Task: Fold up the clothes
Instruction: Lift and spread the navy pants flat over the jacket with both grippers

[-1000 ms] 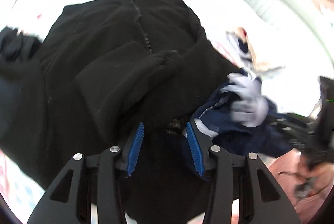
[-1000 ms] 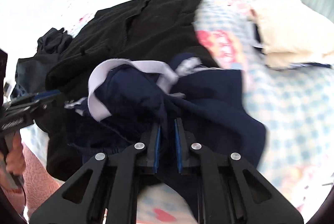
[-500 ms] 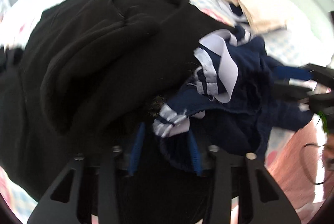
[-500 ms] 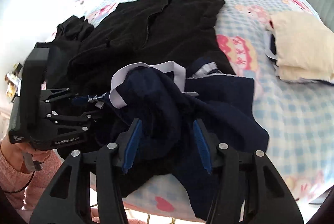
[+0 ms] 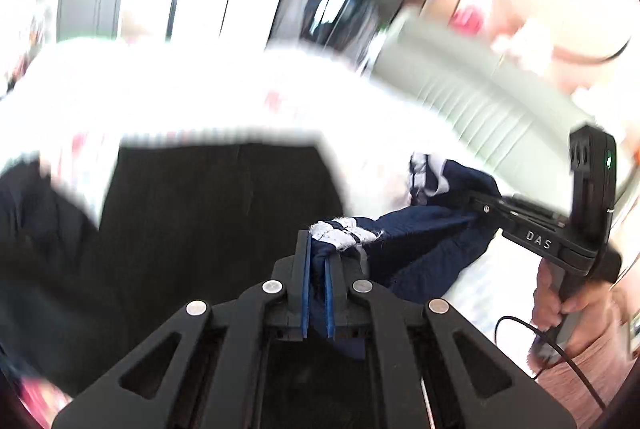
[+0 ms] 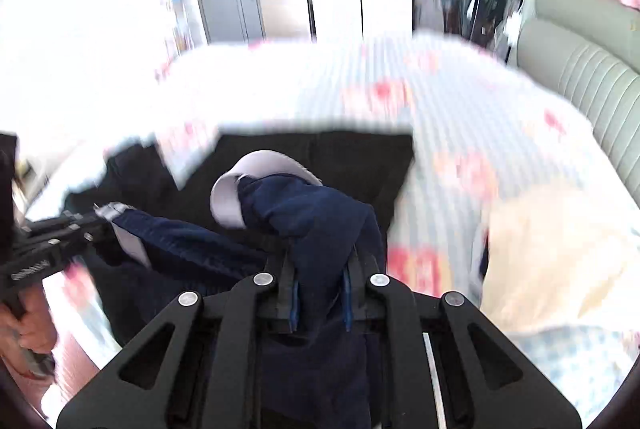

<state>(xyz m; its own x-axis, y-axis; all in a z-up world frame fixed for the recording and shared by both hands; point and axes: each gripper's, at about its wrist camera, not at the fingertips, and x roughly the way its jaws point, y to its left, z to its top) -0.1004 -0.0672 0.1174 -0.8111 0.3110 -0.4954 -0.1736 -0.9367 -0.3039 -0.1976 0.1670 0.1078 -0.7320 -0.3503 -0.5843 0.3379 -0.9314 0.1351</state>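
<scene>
Left wrist view: your left gripper (image 5: 317, 287) is clamped on a navy garment (image 5: 424, 229), its jaws having just closed with the striped white cuff bunched between the blue pads. The cloth stretches right, off the bed, to your right gripper (image 5: 480, 211), which grips its other end. Under and behind the navy cloth a black jacket (image 5: 216, 213) lies spread on the bed (image 5: 240, 97), towards its near edge. A grey headboard (image 5: 492, 101) runs along the right side. Much of this view is blurred.

Right wrist view: your right gripper (image 6: 320, 299) is closed on a thick fold of the navy garment (image 6: 312, 213) — its jaws have just closed too, and cloth fills the gap between them and hangs down over the tool. A pale band of the garment loops up ahead of the fingers. The left gripper (image 6: 102, 215) holds the far end at the left edge of the view, and the black jacket (image 6: 352, 153) lies beneath. A folded cream item (image 6: 556, 253) sits near the bed's (image 6: 320, 77) right edge.

Progress: the fold looks barely begun — the navy garment is held at two points but not yet flattened or folded, and the jacket is unfolded too.
</scene>
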